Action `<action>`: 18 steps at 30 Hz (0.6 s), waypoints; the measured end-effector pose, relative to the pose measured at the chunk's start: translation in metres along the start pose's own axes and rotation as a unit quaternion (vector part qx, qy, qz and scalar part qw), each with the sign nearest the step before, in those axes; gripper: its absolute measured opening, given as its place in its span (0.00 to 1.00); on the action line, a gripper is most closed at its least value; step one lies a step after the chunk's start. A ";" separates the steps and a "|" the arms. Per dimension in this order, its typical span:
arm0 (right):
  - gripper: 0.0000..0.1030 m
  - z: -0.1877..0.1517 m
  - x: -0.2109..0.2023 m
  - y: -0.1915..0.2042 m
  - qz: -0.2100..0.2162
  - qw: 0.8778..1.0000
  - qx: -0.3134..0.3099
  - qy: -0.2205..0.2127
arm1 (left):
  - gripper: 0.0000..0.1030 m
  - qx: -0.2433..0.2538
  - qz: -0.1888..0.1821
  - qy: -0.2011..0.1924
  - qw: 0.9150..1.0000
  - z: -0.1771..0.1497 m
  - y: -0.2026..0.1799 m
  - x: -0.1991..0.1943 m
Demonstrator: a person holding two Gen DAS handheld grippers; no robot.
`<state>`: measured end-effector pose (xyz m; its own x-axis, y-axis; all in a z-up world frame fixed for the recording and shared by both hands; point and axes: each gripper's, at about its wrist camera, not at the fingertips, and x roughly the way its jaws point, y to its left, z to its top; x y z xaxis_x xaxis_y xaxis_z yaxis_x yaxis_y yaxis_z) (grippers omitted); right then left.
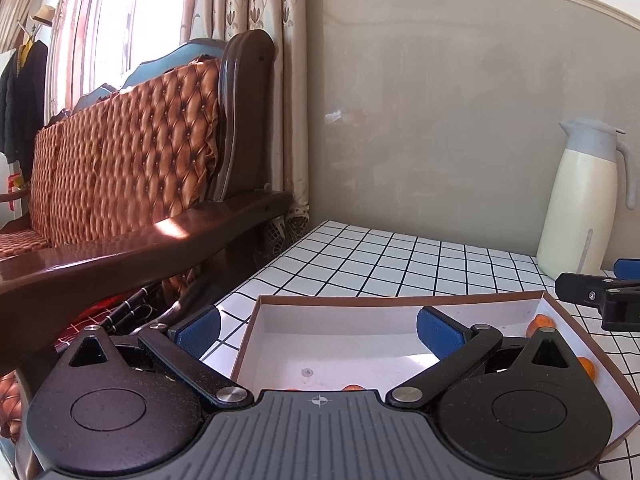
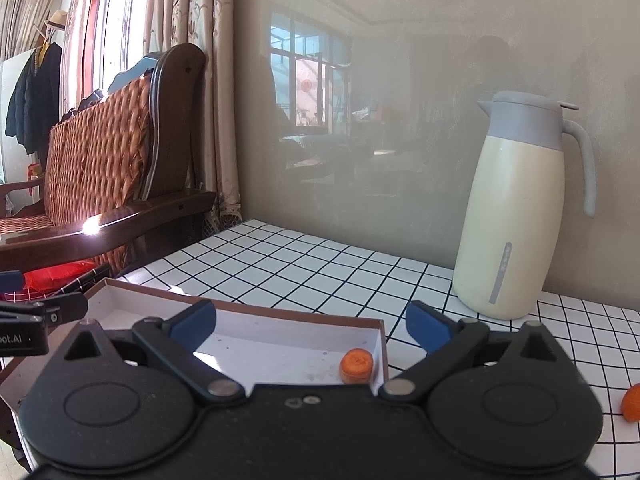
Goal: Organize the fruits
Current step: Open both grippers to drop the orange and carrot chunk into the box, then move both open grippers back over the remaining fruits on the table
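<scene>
Both my left tongs and right tongs are spread empty over the box; next I'd fetch the orange piece lying on the counter.

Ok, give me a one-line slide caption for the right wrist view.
Open right gripper above a shallow box holding one orange fruit; another fruit waits on the checked table.

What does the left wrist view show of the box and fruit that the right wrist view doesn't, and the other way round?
Only the left wrist view shows the box's left wall and orange pieces by its right wall. Only the right wrist view shows one orange piece in the box's far right corner and another out on the table. Both share the box, the checked table, the cream jug, and each open, empty tool: left, right.
</scene>
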<state>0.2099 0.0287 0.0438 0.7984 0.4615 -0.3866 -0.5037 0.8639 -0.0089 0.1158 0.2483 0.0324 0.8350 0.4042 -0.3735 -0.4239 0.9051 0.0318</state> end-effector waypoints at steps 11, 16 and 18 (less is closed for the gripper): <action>0.91 -0.010 -0.033 -0.006 -0.007 1.000 0.009 -0.009 | 1.00 0.005 -0.020 -0.003 1.000 -0.014 -0.018 -0.040; 0.91 -0.018 -0.050 -0.011 -0.015 1.000 0.009 -0.006 | 1.00 0.007 -0.042 -0.006 0.999 -0.020 -0.030 -0.059; 0.91 -0.022 -0.056 -0.015 -0.022 1.000 0.006 -0.005 | 1.00 0.007 -0.048 -0.006 0.999 -0.022 -0.036 -0.065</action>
<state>0.1648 -0.0144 0.0452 0.8225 0.4257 -0.3772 -0.4647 0.8853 -0.0141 0.0691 0.1865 0.0355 0.8759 0.3161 -0.3645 -0.3363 0.9417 0.0086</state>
